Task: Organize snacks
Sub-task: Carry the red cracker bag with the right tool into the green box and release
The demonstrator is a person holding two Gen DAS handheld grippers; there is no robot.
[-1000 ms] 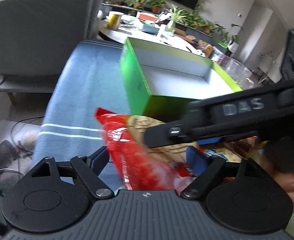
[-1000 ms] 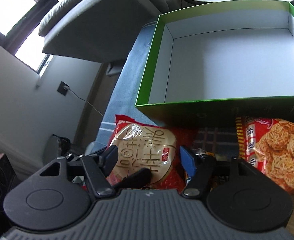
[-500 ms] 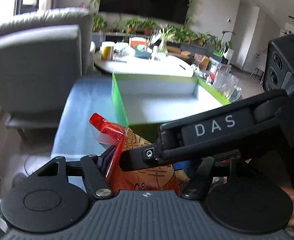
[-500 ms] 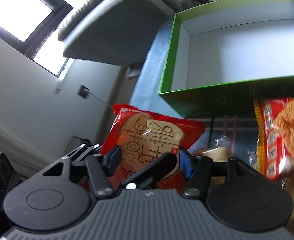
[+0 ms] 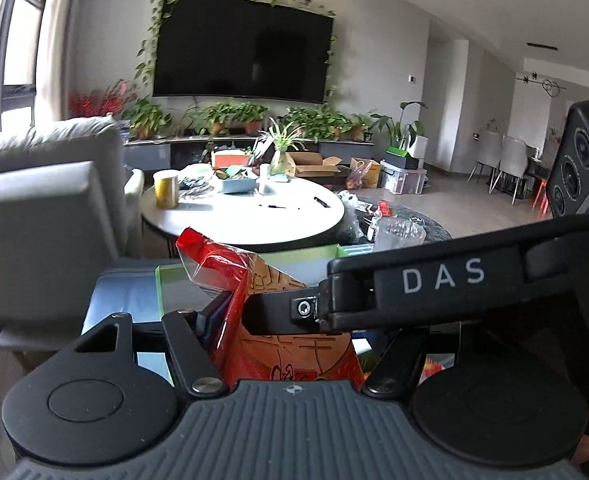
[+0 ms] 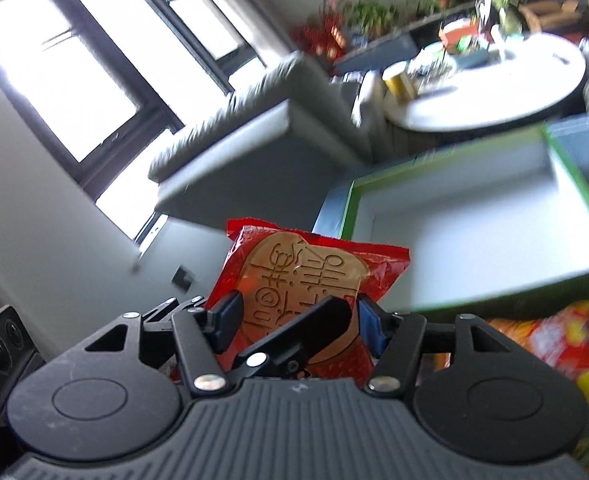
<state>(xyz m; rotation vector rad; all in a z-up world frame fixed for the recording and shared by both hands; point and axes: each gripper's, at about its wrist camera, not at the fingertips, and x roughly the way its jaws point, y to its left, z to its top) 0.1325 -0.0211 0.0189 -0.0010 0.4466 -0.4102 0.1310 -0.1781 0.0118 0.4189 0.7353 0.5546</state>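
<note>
The right claw (image 6: pixel 296 316) grasps the red snack packet (image 6: pixel 306 280). The left claw (image 5: pixel 290 320) seems clenched on it too, though partly hidden. The green box (image 6: pixel 454 236) lies beyond.

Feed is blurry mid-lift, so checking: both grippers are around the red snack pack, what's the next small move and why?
Probably carry the red snack pack forward over the green box and lower it in. The right gripper and left gripper both appear clamped on it, and the box's visible white floor lies open just ahead.
</note>
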